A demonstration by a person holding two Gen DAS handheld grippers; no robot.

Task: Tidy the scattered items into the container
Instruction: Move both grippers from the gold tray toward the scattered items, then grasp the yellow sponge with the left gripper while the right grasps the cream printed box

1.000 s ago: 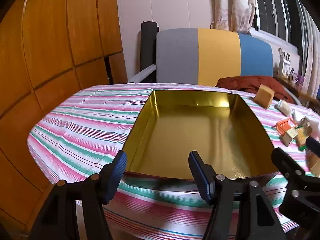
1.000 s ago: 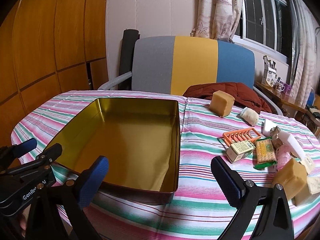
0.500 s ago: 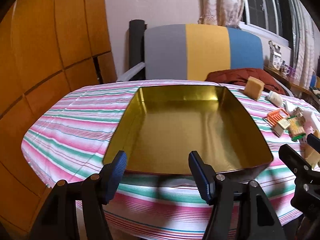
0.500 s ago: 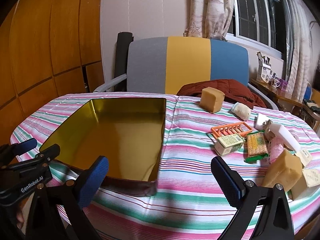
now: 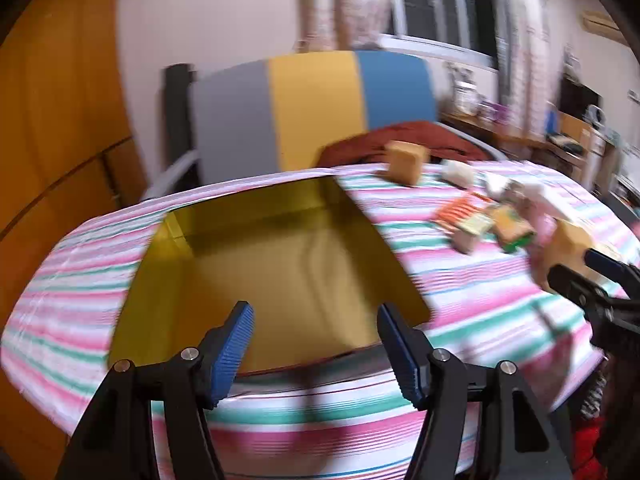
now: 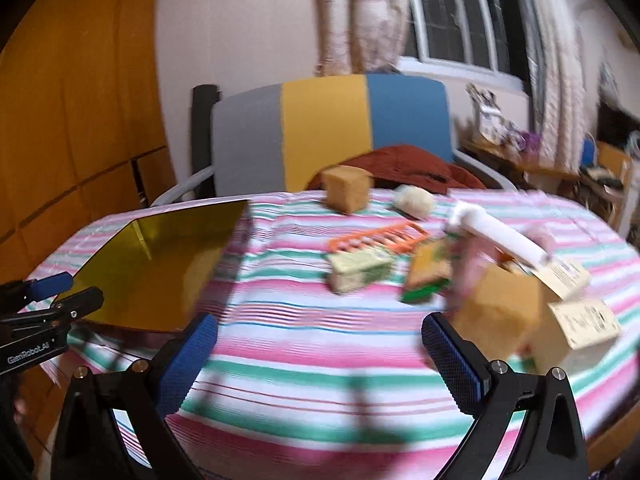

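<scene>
An empty gold tin tray [image 5: 280,264] sits on the striped tablecloth; it also shows at the left of the right wrist view [image 6: 160,264]. My left gripper [image 5: 316,348] is open and empty above the tray's near rim. My right gripper [image 6: 320,356] is open and empty over bare cloth, right of the tray. Scattered items lie to the right: a tan sponge block [image 6: 500,308] just past my right fingertip [image 6: 452,356], an orange comb-like rack [image 6: 376,238], a small pale-green carton [image 6: 360,270], a cracker packet [image 6: 430,272], a white bottle [image 6: 496,232], another tan block [image 6: 348,188] and a white lump [image 6: 414,200].
A chair [image 6: 328,128] with grey, yellow and blue panels stands behind the table, a red jacket [image 6: 404,164] draped on it. Wooden panelling is on the left. A cluttered side table [image 6: 520,148] stands at the right under the window. Labelled cardboard boxes [image 6: 576,320] lie near the table's right edge.
Both grippers swung to the right. The tray slid left in both views and the scattered items came closer to my right gripper. The frames are now motion-blurred.
</scene>
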